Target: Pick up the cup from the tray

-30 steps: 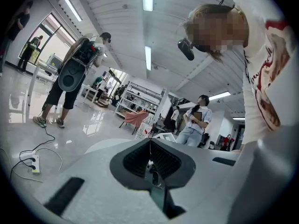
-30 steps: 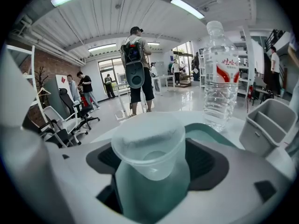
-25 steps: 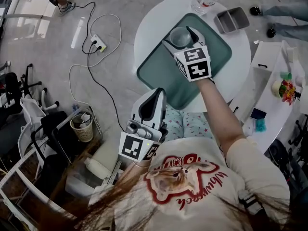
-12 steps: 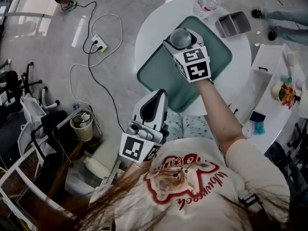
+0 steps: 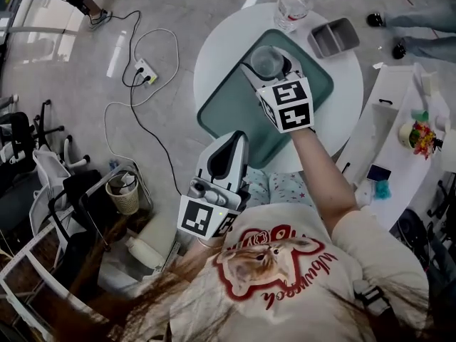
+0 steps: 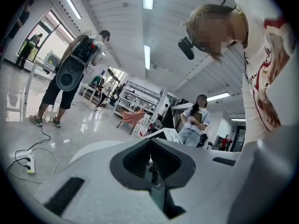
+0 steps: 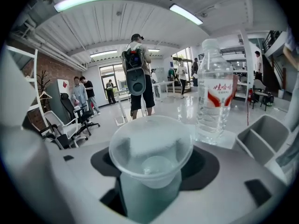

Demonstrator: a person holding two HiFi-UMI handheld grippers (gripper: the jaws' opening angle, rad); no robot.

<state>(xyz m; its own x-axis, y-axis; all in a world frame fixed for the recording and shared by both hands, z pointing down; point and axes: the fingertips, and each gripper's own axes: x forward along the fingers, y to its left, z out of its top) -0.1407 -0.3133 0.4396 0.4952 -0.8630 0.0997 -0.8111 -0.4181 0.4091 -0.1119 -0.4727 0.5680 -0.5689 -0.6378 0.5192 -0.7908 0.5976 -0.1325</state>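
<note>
Right arm [image 5: 320, 169] outstretched; right tool [image 5: 274, 66] closing around upright cup [image 5: 263, 60].

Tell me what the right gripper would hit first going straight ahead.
The clear plastic cup: it stands between the closing jaws of the right gripper. Beyond it, seemingly a little to the right, stands the water bottle.

White T-shirt [image 5: 360, 251] with red cat print; white-shelled left gripper [image 5: 233, 138].
</note>
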